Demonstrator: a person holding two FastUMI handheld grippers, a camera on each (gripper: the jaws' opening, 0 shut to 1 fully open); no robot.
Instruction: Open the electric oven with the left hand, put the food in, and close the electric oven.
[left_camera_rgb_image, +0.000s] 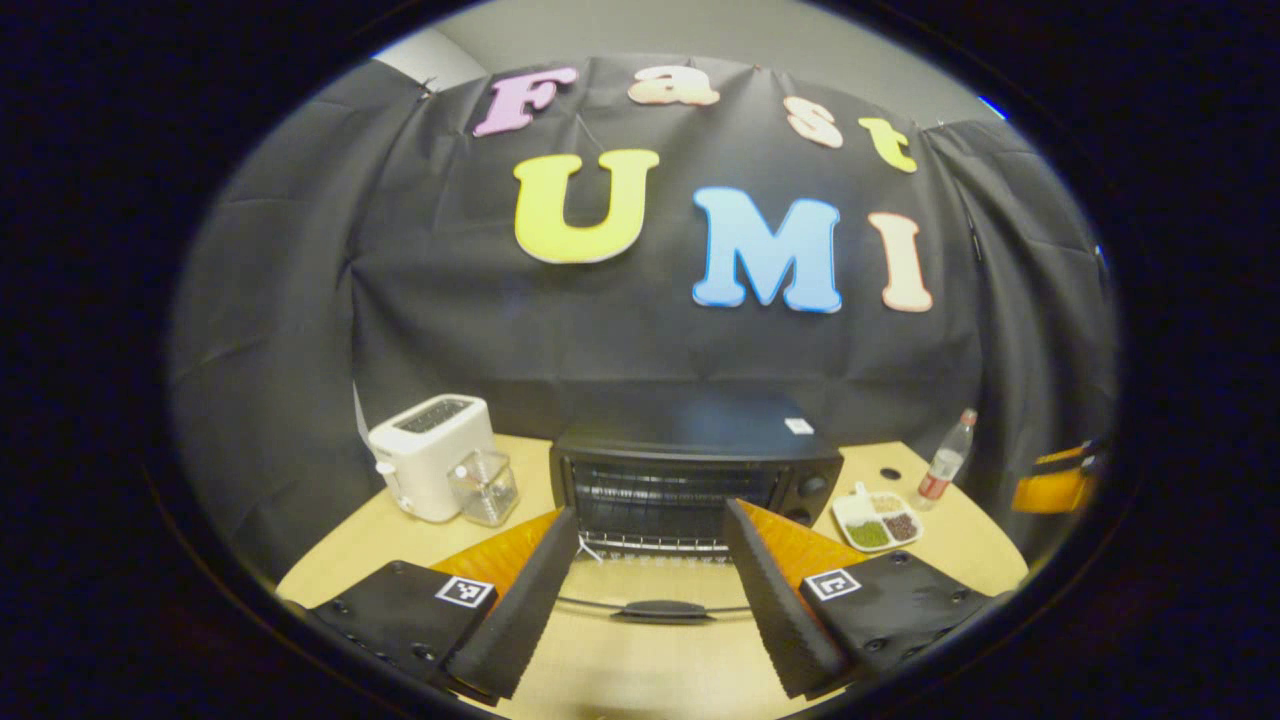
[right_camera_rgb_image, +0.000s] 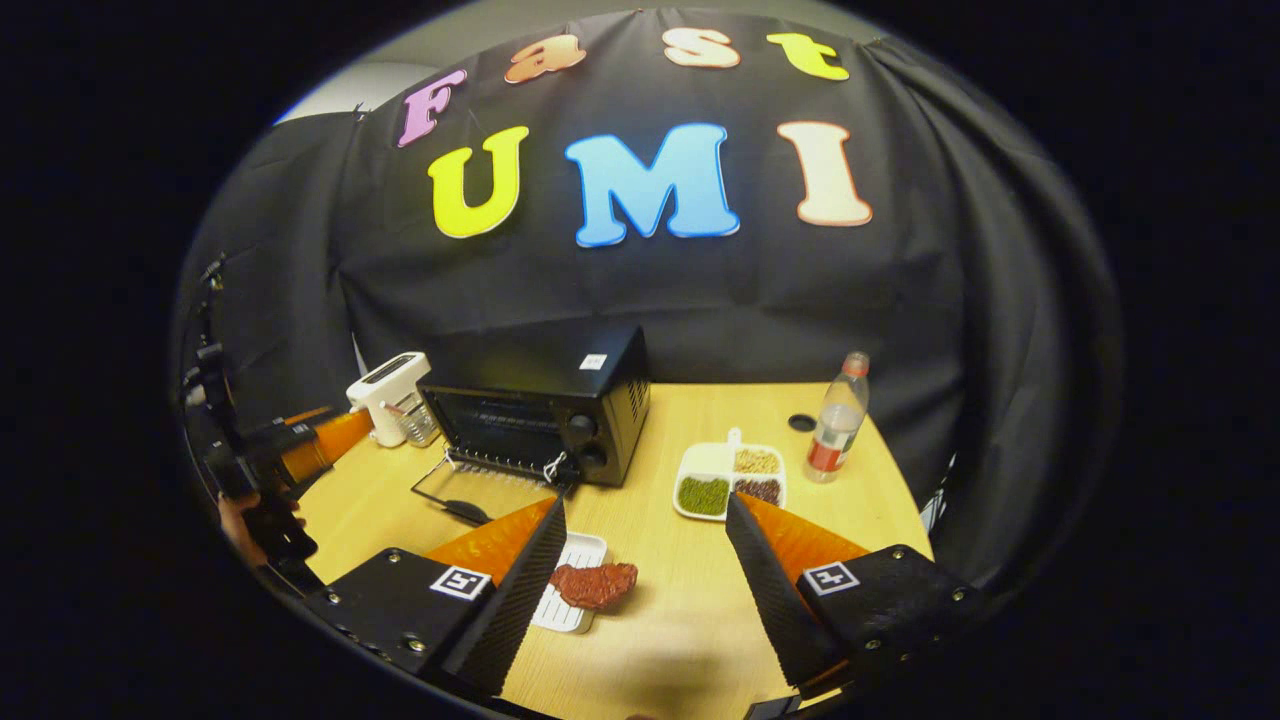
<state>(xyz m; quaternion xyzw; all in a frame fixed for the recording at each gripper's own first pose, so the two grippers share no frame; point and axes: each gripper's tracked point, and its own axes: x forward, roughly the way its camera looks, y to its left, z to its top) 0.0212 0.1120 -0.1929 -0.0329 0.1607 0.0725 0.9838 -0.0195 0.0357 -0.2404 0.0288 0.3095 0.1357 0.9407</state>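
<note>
Left gripper (left_camera_rgb_image: 650, 590) is spread wide with nothing between its fingers, hanging just in front of the electric oven (left_camera_rgb_image: 695, 470), lined up on its mouth. The oven door (left_camera_rgb_image: 655, 608) is dropped flat onto the bench (left_camera_rgb_image: 350, 545), handle toward the camera, and you can see the wire rack inside.

Right gripper (right_camera_rgb_image: 640, 585) is wide open too, gripping nothing, hovering over the bench in front of and right of the oven. The food (right_camera_rgb_image: 598, 584), a reddish slab of meat, lies on a small white tray (right_camera_rgb_image: 565, 600) near its left finger, not touching it, well in front of the oven.

Right of the oven there's a divided dish of beans (right_camera_rgb_image: 730, 480), then a bottle (right_camera_rgb_image: 836, 418) further out near the bench edge. Left of the oven: a white toaster (left_camera_rgb_image: 432, 455) and a clear jar (left_camera_rgb_image: 485, 487). Bare bench between tray and door. Black cloth wall just behind the oven.
</note>
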